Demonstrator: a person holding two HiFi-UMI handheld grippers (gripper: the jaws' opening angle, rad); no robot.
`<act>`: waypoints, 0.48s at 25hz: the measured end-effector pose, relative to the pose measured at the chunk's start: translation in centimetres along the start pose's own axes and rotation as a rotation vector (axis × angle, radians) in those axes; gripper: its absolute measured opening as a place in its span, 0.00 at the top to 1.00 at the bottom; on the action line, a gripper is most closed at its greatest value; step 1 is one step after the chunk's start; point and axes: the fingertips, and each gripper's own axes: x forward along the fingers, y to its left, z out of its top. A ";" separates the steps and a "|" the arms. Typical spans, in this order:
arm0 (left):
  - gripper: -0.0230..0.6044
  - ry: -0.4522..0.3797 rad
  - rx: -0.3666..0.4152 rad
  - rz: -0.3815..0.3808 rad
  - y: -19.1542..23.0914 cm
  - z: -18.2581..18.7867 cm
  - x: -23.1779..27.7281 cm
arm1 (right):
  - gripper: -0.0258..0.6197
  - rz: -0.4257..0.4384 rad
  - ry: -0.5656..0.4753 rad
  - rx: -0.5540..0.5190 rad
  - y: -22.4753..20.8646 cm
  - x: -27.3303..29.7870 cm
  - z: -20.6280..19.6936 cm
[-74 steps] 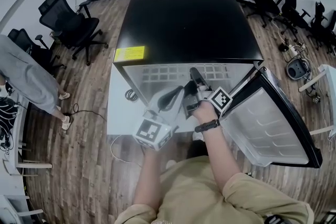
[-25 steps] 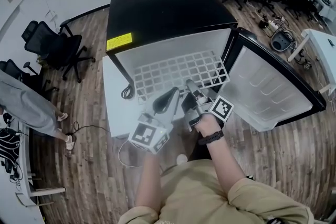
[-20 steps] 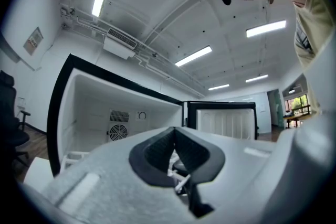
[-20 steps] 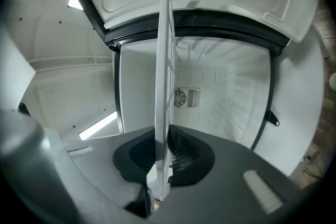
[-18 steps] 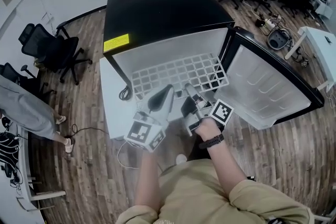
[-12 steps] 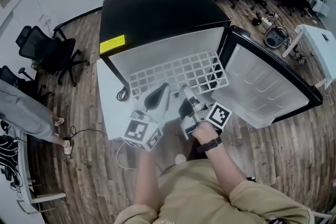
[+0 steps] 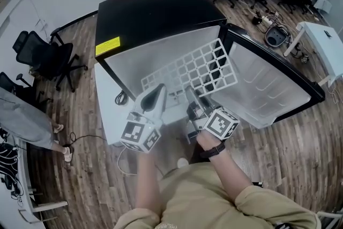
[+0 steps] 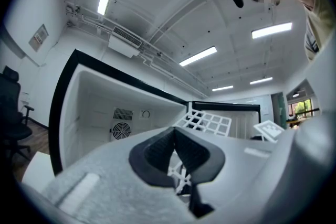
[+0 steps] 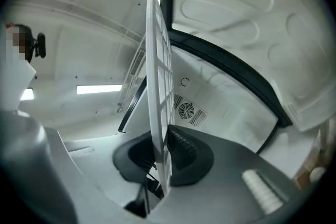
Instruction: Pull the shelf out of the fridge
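The white wire-grid shelf (image 7: 206, 64), clamped by jaws of left gripper (image 7: 159, 89) and right gripper (image 7: 193, 95), is almost withdrawn from the black fridge (image 7: 155, 13).

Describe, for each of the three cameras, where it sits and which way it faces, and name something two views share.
Head view: on the person's head, facing steeply down at the open fridge; both forearms, the left gripper and the right gripper show.
Left gripper view: rides the left gripper, facing into the fridge; its own jaws pinch the shelf.
Right gripper view: rides the right gripper, facing the fridge; its jaws clamp the shelf, seen edge-on.
Shared: both gripper views show the fridge's fan.
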 end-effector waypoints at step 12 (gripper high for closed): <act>0.97 0.026 0.053 0.063 0.2 -1.5 -0.2 | 0.91 -0.044 0.091 -0.541 2.5 -0.5 0.1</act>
